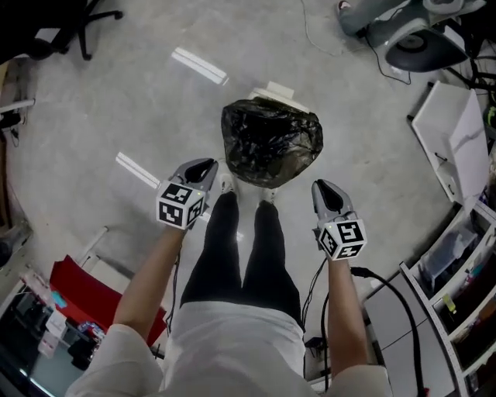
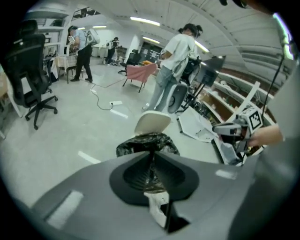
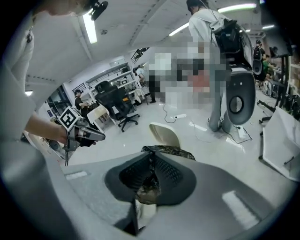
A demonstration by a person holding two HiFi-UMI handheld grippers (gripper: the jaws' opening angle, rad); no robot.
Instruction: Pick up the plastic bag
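A crumpled black plastic bag point(image 1: 271, 139) stands bulging on the grey floor just ahead of the person's feet. It also shows past the jaws in the left gripper view point(image 2: 147, 143) and the right gripper view point(image 3: 168, 151). My left gripper point(image 1: 203, 164) hangs above the floor to the bag's near left, apart from it, jaws together with nothing between them point(image 2: 151, 154). My right gripper point(image 1: 324, 186) hangs to the bag's near right, likewise closed and empty point(image 3: 151, 157). Each gripper sees the other: the right gripper point(image 2: 225, 129), the left gripper point(image 3: 93, 136).
A white curved lid or panel point(image 1: 275, 91) leans behind the bag. A shelf unit point(image 1: 457, 287) and white boards point(image 1: 457, 139) line the right, a red object point(image 1: 85, 295) lies near left, and an office chair point(image 1: 77, 23) stands far left. A cable point(image 1: 387, 287) trails from the right gripper. People stand farther back.
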